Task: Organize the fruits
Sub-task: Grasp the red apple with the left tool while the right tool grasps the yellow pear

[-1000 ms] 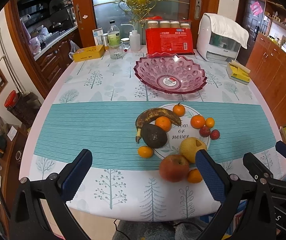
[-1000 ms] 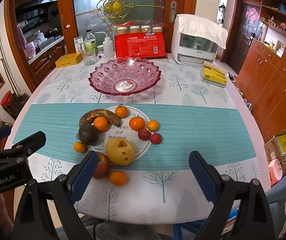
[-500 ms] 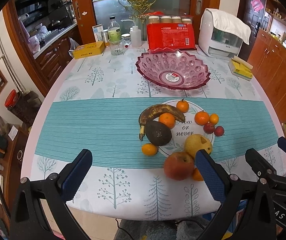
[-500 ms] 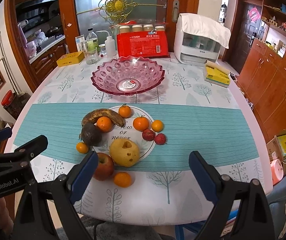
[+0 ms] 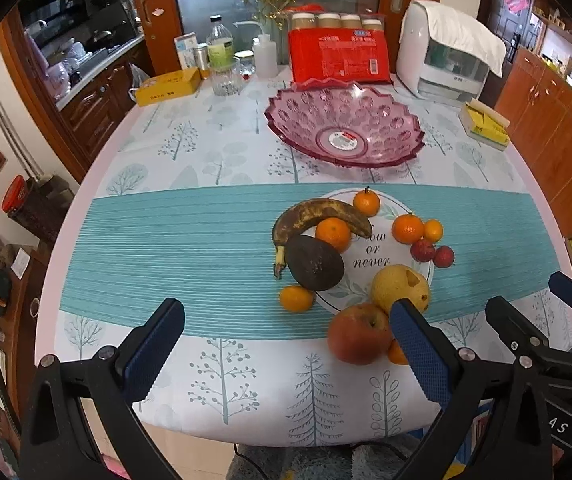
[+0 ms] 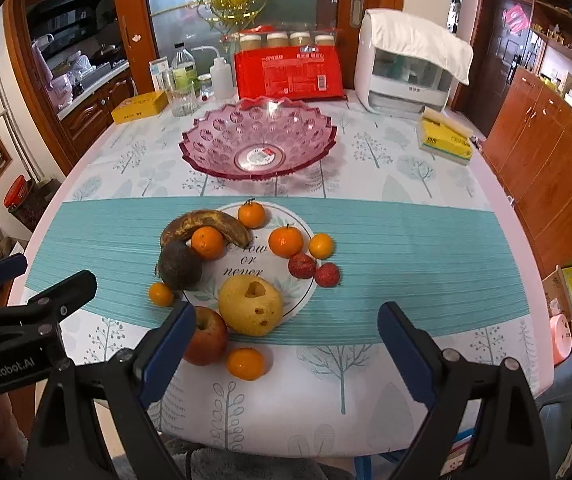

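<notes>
All places are given rel. to the white printed circle on the teal band of the tablecloth; fruit is listed left to right as seen from the right wrist view. A small mandarin is seen just off the circle's near-left edge, beside the avocado; the avocado is set on the circle's left rim, touching the spotted banana, which is curved across the far-left rim; an orange is tucked under the banana's curve, touching it. The red apple is found just off the near-left edge, against the yellow pear, which sits on the near rim; another mandarin lies nearer than both, off the circle. A mandarin is placed at the far rim; an orange on the right part; a smaller one just off the right rim; two red lychees near the right edge. The pink glass bowl is set beyond the circle, well apart from the fruit, w/ only a sticker seen inside.

The left gripper is held wide open near the table's front edge, nothing between its fingers; its right pad overlaps the apple & pear in its own view. The right gripper is likewise spread wide, nothing gripped, on the near side of the circle.
</notes>
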The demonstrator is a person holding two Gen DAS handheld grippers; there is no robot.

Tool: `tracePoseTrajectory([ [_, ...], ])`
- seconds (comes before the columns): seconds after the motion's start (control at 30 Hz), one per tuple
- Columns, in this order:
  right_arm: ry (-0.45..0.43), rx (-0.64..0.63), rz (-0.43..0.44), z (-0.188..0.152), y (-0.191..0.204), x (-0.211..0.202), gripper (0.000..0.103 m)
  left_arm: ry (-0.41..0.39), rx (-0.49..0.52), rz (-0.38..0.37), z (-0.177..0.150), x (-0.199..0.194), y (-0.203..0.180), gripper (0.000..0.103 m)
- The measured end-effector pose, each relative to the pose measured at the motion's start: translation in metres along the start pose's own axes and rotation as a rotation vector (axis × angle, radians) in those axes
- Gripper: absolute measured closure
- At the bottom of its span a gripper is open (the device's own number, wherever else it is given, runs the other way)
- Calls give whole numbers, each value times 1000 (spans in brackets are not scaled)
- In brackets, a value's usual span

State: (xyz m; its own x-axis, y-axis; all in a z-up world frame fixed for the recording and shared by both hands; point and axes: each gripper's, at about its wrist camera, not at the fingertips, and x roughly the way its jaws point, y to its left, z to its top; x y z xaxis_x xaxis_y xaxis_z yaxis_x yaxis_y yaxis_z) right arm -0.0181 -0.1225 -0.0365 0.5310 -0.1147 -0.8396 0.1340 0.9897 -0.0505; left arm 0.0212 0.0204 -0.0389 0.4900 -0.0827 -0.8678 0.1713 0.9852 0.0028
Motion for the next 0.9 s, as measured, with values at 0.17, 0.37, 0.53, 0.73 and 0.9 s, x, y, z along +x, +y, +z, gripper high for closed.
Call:
tracePoseTrajectory([
  [0.17, 41, 7, 11, -2, -4, 17, 10, 44, 7, -7, 0, 19, -2, 3],
  [0.37, 110, 14, 46, -4, -6, 45, 10, 117, -23, -17, -7, 51, 10, 3],
  [0.53, 178, 35, 74, -8, -12, 70, 10, 166, -42, -34, -20, 76, 23, 3],
  [0.73, 239, 74, 130, -7, -17, 97, 10, 234, -19, -91, -33, 95, 18, 3],
  [0.9, 304, 124, 200, -2, -21, 122, 10, 278, 31, -128, -36, 109, 0, 3],
])
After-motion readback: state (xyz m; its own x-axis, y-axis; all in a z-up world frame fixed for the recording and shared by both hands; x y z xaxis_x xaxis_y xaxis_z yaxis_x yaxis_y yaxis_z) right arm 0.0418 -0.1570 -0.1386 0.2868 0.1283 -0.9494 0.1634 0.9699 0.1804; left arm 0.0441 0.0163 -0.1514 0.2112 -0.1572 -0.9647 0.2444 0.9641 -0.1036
